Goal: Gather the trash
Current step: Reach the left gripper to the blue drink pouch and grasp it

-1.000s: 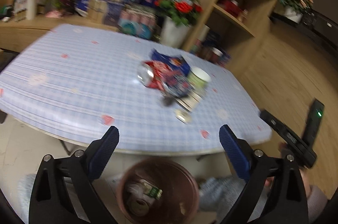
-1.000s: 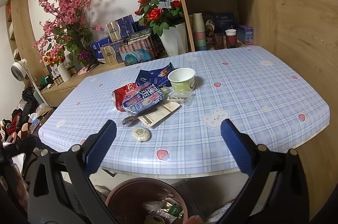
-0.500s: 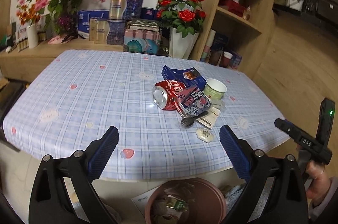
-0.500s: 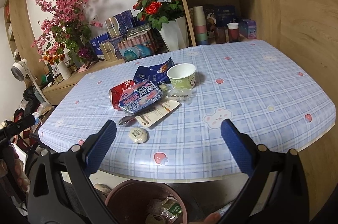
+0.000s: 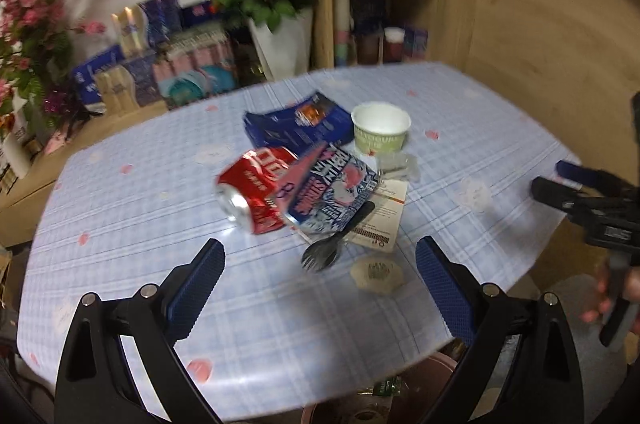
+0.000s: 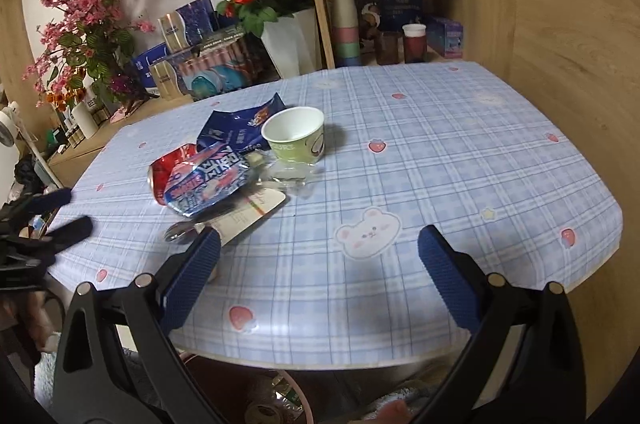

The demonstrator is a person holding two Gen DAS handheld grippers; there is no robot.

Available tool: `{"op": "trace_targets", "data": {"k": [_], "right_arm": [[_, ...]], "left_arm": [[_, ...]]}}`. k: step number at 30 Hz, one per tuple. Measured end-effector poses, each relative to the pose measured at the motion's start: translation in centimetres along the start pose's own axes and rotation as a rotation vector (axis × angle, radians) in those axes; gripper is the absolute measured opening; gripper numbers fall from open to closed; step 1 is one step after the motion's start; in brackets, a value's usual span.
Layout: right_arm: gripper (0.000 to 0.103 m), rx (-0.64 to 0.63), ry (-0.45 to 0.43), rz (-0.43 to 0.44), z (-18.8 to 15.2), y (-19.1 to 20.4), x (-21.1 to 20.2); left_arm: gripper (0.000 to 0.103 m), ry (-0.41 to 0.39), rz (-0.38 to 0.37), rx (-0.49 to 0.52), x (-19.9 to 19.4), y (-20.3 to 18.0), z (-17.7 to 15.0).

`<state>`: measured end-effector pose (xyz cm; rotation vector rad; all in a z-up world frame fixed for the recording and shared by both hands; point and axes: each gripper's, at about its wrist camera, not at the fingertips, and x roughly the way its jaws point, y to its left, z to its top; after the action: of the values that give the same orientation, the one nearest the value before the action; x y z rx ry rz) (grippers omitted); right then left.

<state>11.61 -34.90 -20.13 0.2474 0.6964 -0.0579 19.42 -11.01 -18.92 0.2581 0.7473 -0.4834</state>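
Note:
Trash lies in a pile mid-table: a crushed red can [image 5: 256, 187], a blue-and-pink snack wrapper [image 5: 332, 191], a dark blue bag [image 5: 296, 125], a green paper cup [image 5: 381, 129], a black plastic spork [image 5: 336, 244], a paper slip [image 5: 380, 224] and a small round sachet [image 5: 376, 274]. My left gripper [image 5: 318, 288] is open and empty, just short of the spork. My right gripper [image 6: 320, 272] is open and empty over the table's near edge, right of the pile; cup [image 6: 295, 135] and wrapper [image 6: 204, 183] lie ahead-left.
A brown trash bin [image 6: 288, 400] with rubbish in it stands on the floor under the table's near edge. Behind the table [image 6: 460, 151] are flower vases [image 6: 292, 39], boxes and a wooden shelf with cups. The right gripper shows at the right of the left wrist view [image 5: 588, 195].
Both grippers have moved forward over the table toward the pile. The left one swung up from above the bin and closer to the spork. Both jaws stay open.

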Motion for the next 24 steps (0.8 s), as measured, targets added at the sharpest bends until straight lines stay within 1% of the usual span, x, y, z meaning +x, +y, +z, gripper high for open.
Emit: {"op": "trace_targets", "data": {"k": [1, 2, 5, 9, 13, 15, 20, 21, 23, 24], "right_arm": [[0.098, 0.005, 0.006, 0.003, 0.2, -0.2, 0.4], [0.098, 0.009, 0.011, 0.008, 0.4, -0.4, 0.9], [0.098, 0.024, 0.021, 0.015, 0.8, -1.0, 2.1], [0.098, 0.054, 0.037, 0.021, 1.1, -2.0, 3.4], [0.098, 0.078, 0.045, 0.012, 1.3, -2.9, 4.5], [0.098, 0.082, 0.045, 0.003, 1.3, -3.2, 4.7], [0.098, 0.083, 0.066, -0.004, 1.1, -3.6, 5.4], [0.098, 0.086, 0.067, -0.004, 1.1, -3.7, 5.5], [0.098, 0.093, 0.068, 0.000, 1.1, -3.8, 5.5], [0.098, 0.094, 0.069, 0.002, 1.1, -3.9, 5.5]], "left_arm": [[0.094, 0.029, 0.003, 0.013, 1.6, -0.2, 0.4], [0.094, 0.056, 0.023, 0.042, 3.5, -0.6, 0.9], [0.092, 0.118, 0.056, 0.113, 7.4, -1.3, 2.1], [0.092, 0.171, 0.078, 0.163, 10.9, -1.4, 3.4], [0.092, 0.208, 0.076, 0.267, 12.9, -2.2, 4.0], [0.092, 0.235, 0.067, 0.291, 13.8, -2.2, 4.3], [0.093, 0.260, 0.074, 0.355, 15.0, -2.5, 4.6], [0.092, 0.266, 0.066, 0.358, 15.1, -2.5, 4.7], [0.090, 0.274, 0.026, 0.349, 15.0, -2.3, 5.0], [0.085, 0.271, 0.001, 0.341, 14.8, -2.1, 5.2]]}}
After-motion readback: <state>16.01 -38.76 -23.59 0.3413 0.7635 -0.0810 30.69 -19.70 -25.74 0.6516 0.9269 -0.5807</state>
